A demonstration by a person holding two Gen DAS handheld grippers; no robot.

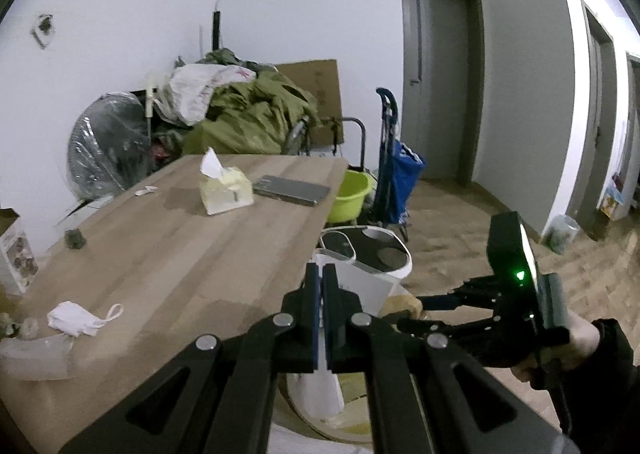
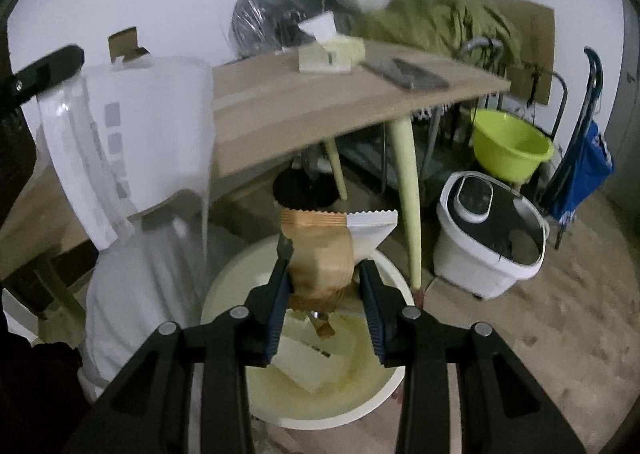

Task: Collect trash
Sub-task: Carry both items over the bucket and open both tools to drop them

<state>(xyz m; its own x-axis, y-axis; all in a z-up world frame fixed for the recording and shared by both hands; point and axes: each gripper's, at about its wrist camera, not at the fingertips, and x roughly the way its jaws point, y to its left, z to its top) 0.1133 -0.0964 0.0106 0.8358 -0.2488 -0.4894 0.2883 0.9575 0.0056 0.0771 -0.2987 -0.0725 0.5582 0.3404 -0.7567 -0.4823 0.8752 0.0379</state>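
In the right wrist view my right gripper (image 2: 325,260) is shut on a brown and white snack wrapper (image 2: 320,254), held upright between its pads. Straight below it is a round cream bin (image 2: 320,424) with pale scraps inside. My left gripper (image 1: 320,270) is shut with nothing in it, over the near right edge of the wooden table (image 1: 180,254). A crumpled white mask (image 1: 78,320), a small dark lump (image 1: 75,240) and a white scrap (image 1: 146,191) lie on the table. My right gripper (image 1: 418,312) shows low on the right, held in a hand.
A tissue pack (image 1: 224,190) and a flat grey device (image 1: 292,190) lie at the table's far end. A white appliance (image 2: 488,238), a green basin (image 2: 508,146) and a blue trolley bag (image 2: 580,170) stand on the floor to the right. A clear plastic jug (image 2: 140,134) looms at the left.
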